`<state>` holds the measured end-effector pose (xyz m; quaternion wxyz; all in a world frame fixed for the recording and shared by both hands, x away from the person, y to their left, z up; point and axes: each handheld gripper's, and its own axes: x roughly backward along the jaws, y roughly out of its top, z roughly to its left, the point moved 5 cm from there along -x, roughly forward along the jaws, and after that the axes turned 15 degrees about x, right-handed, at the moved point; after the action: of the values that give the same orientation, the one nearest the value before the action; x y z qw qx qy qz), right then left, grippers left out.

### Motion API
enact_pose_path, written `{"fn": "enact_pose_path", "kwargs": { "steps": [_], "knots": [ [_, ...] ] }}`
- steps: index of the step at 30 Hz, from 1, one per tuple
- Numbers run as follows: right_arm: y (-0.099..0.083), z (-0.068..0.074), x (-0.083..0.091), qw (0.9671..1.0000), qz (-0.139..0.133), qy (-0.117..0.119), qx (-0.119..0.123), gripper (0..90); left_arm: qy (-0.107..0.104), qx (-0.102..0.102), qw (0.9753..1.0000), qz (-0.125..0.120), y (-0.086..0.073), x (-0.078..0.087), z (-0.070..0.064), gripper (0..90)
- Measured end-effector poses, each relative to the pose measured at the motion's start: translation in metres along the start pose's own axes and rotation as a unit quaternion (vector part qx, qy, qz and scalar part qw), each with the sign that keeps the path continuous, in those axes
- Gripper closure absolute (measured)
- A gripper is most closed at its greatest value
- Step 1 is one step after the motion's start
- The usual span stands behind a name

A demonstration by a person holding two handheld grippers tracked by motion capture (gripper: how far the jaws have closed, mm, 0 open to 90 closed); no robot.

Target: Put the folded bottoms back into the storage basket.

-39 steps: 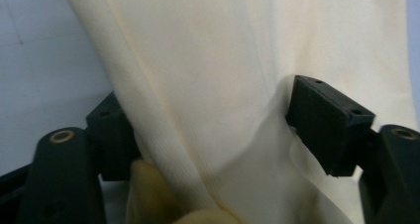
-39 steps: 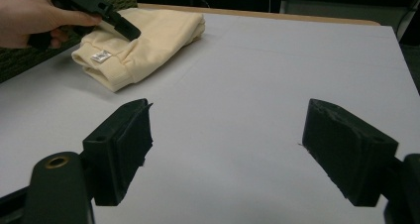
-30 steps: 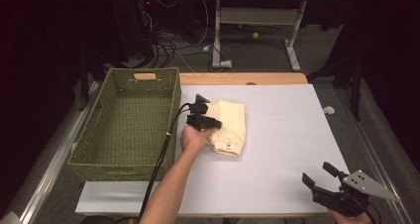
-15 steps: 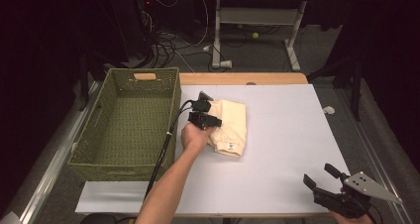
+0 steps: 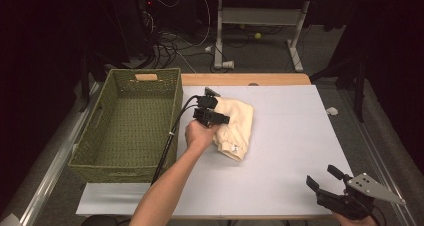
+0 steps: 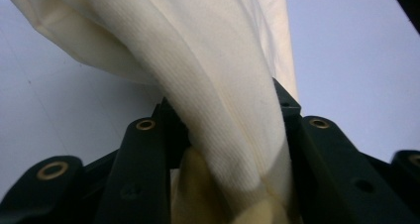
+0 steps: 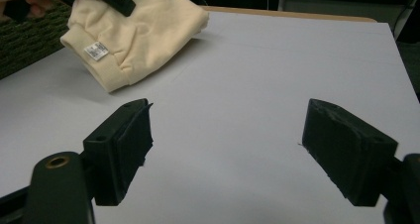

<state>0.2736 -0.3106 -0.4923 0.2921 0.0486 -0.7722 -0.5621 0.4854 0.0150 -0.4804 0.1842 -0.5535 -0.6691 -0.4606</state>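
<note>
- Cream garment (image 5: 235, 128), a folded knit piece with ribbed cuffs and a small white label, is seen on the white table (image 5: 290, 151), left of the table's middle and just beside the green wicker basket (image 5: 127, 123).
- Its left edge is gripped by the left gripper (image 5: 214, 117), which is held in the person's left hand (image 5: 199, 134) above the strip of table between basket and garment.
- In the left gripper view, a thick fold of the cream garment (image 6: 218, 100) is seen clamped between the 2 black jaws, with the cloth bunched and drawn up from the table surface.
- The black cable (image 5: 167, 146) of the left gripper is seen trailing down along the basket's right wall toward the forearm.
- The right gripper (image 5: 325, 182) is held at the near right corner of the table, well apart from the garment, with its grey three-cornered plate (image 5: 372, 187) on top.
- In the right gripper view, the 2 jaws are seen spread wide with only bare white table (image 7: 257, 85) between them; nothing is held.
- From that same view, the garment (image 7: 143, 33) is seen at the upper left with its label turned toward the camera.
- The basket is seen with no contents, with a wooden handle slot at its far end.
</note>
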Motion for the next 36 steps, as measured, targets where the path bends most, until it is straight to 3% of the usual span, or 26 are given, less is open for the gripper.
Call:
{"fn": "enact_pose_path", "kwargs": {
  "steps": [9, 25, 36],
  "knots": [
    [0.001, 0.001, 0.000, 1.0000, 0.001, -0.003, 0.002, 20.3, -0.013, -0.028, 0.9995, 0.000, -0.002, 0.021, -0.012, 60.3],
    [0.001, 0.001, 0.001, 1.0000, -0.001, -0.003, 0.004, 20.3, -0.030, -0.039, 0.9988, -0.005, -0.004, 0.050, -0.019, 60.3],
    [0.001, 0.002, 0.000, 1.0000, 0.004, -0.003, 0.005, 20.3, -0.038, -0.044, 0.9982, -0.011, -0.008, 0.076, -0.016, 60.3]
  ]
}}
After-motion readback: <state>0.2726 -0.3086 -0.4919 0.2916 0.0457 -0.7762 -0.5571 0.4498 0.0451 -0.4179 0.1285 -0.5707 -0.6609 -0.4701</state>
